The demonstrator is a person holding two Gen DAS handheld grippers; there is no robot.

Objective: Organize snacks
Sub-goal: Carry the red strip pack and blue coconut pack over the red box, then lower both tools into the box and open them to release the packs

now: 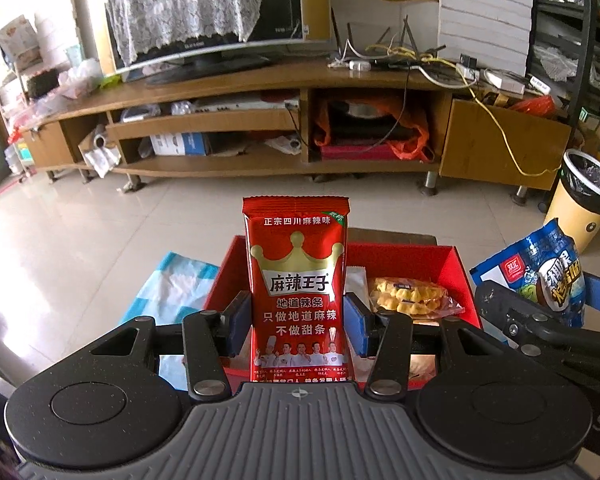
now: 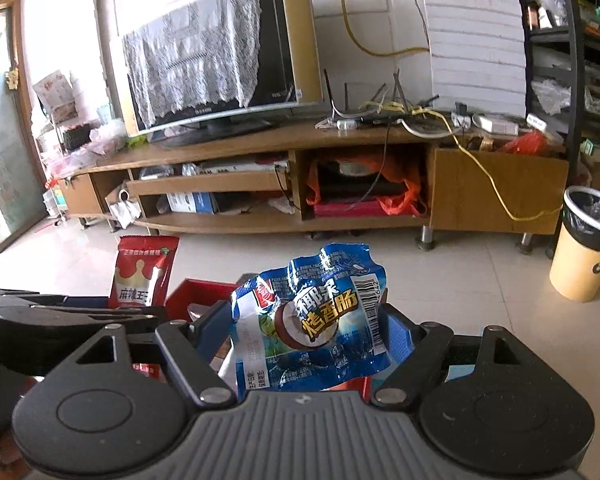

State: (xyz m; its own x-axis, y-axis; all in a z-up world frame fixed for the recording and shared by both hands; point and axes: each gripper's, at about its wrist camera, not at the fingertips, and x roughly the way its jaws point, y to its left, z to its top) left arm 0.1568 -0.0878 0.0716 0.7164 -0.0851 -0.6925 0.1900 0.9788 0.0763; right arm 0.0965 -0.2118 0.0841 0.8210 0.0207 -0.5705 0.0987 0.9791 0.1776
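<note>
My left gripper (image 1: 298, 320) is shut on a red spicy-strip packet (image 1: 298, 280) and holds it upright over the red box (image 1: 456, 276). The packet also shows at the left of the right wrist view (image 2: 144, 272). In the box lie a clear pack of yellow biscuits (image 1: 408, 294) and a white packet (image 1: 356, 284). My right gripper (image 2: 306, 332) is shut on a crumpled blue sausage packet (image 2: 312, 320), held above the box's right side (image 2: 188, 294). That blue packet shows at the right of the left wrist view (image 1: 540, 276).
A blue and white cloth (image 1: 172, 292) lies left of the box. Beyond is tiled floor (image 1: 100, 232), a long wooden TV stand (image 1: 260, 80) with a lace-covered TV (image 1: 204, 12), and a yellow bin (image 1: 584, 200) at the right.
</note>
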